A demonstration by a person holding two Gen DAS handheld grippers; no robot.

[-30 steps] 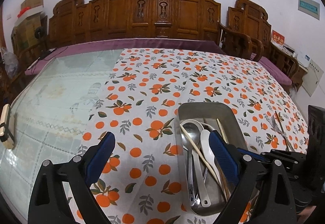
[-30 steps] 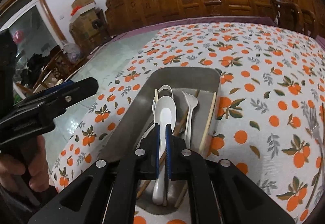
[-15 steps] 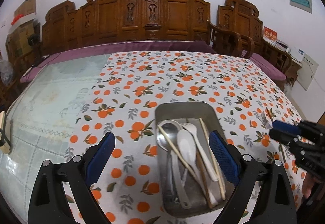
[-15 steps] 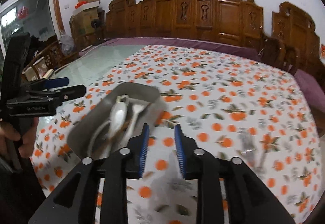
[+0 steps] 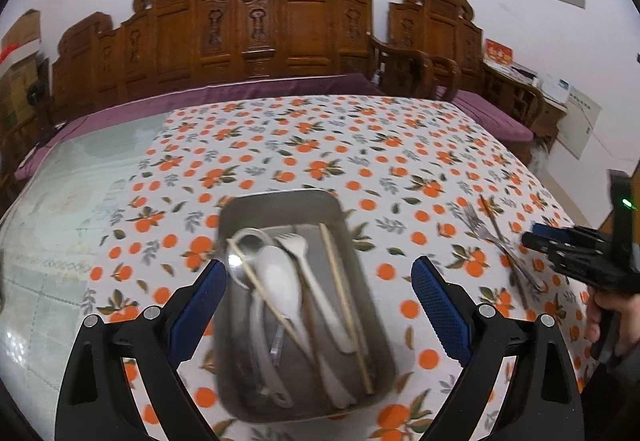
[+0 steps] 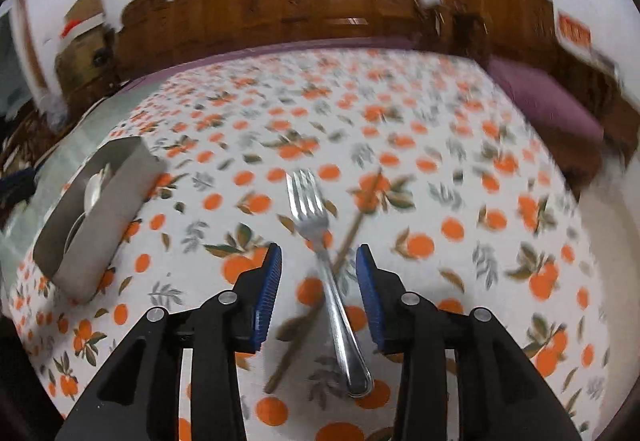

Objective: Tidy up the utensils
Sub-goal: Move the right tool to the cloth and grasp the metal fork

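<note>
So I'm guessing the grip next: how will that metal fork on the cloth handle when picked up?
The metal fork looks rigid and polished, so probably slippery between the right gripper pads. It lies flat, crossing a chopstick, which may shift too. Its thin handle could pivot if pinched off-centre.

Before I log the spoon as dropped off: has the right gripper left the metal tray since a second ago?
Yes. The right gripper has swung right, off the metal tray, and now sits open over the fork on the tablecloth.
</note>
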